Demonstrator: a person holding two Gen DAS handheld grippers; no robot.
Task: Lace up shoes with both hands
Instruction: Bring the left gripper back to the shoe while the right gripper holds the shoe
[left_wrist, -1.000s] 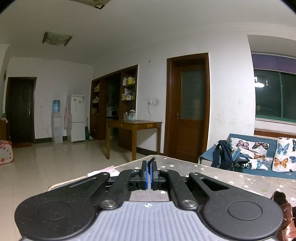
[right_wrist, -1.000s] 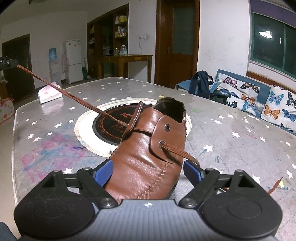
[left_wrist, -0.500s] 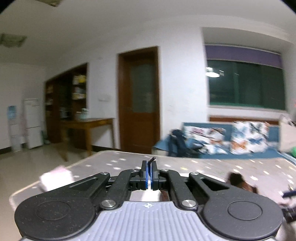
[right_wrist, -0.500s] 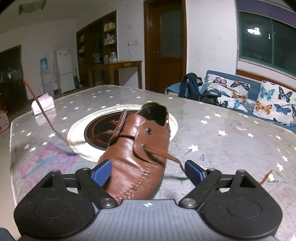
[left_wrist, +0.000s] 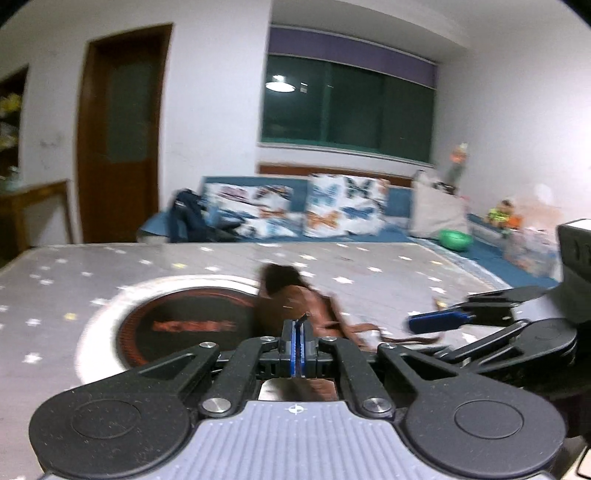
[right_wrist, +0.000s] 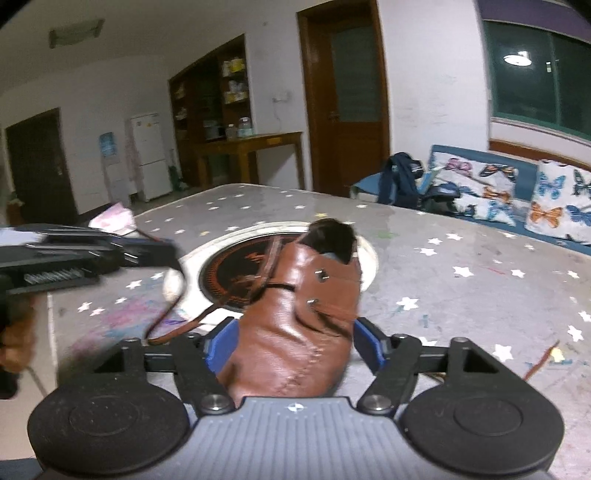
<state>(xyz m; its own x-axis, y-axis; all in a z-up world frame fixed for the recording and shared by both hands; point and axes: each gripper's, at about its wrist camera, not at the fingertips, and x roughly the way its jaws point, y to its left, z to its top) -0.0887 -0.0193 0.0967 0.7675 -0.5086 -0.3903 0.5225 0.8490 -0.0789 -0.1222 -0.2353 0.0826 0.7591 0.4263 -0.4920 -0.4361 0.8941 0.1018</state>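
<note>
Lacing barely begun: brown shoe on the table, lace through lowest eyelets only, upper pair empty. Right gripper, jaws just narrowing, brackets the toe; whether the pads touch is unclear. Left gripper pinches the lace end.

Brown shoe on star-patterned grey table (blue-padded claws).

Left tongs clamped tight; right tongs just narrowing, blue pads spread.
</note>
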